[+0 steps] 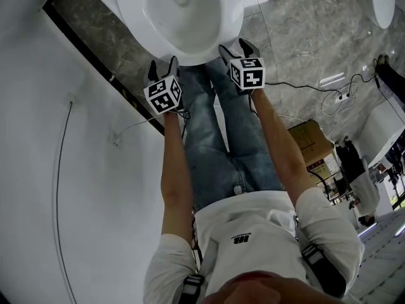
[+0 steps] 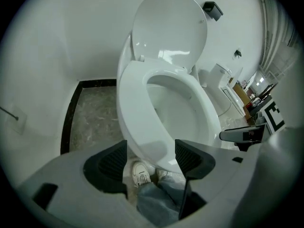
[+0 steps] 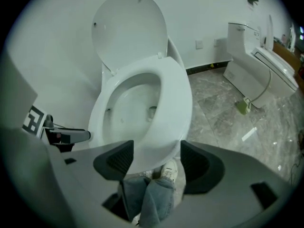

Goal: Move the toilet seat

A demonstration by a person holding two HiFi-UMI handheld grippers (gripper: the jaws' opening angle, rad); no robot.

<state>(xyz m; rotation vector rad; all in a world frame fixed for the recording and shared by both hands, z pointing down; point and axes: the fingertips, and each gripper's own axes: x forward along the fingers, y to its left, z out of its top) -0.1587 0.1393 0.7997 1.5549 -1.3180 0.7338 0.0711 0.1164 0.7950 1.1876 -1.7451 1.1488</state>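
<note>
The white toilet seat point(image 1: 131, 12) lies down on the bowl, and its lid point(image 2: 168, 25) stands upright against the wall. My left gripper point(image 1: 162, 68) is at the seat's front-left rim and my right gripper point(image 1: 235, 48) at the front-right. In the left gripper view the seat point(image 2: 137, 122) fills the middle, and its front edge shows in the gap of the left gripper point(image 2: 151, 158), whose pads stand apart from it. The right gripper point(image 3: 156, 158) stands just as wide, with the seat's point(image 3: 175, 108) front edge above its gap and nothing pressed.
I stand right at the bowl, jeans and white shoes point(image 3: 171, 171) under the rim. A white wall with black skirting point(image 1: 88, 49) runs along the left. To the right are the marble floor, cables point(image 1: 304, 87), a cardboard box point(image 1: 310, 141) and a second toilet point(image 3: 256, 56).
</note>
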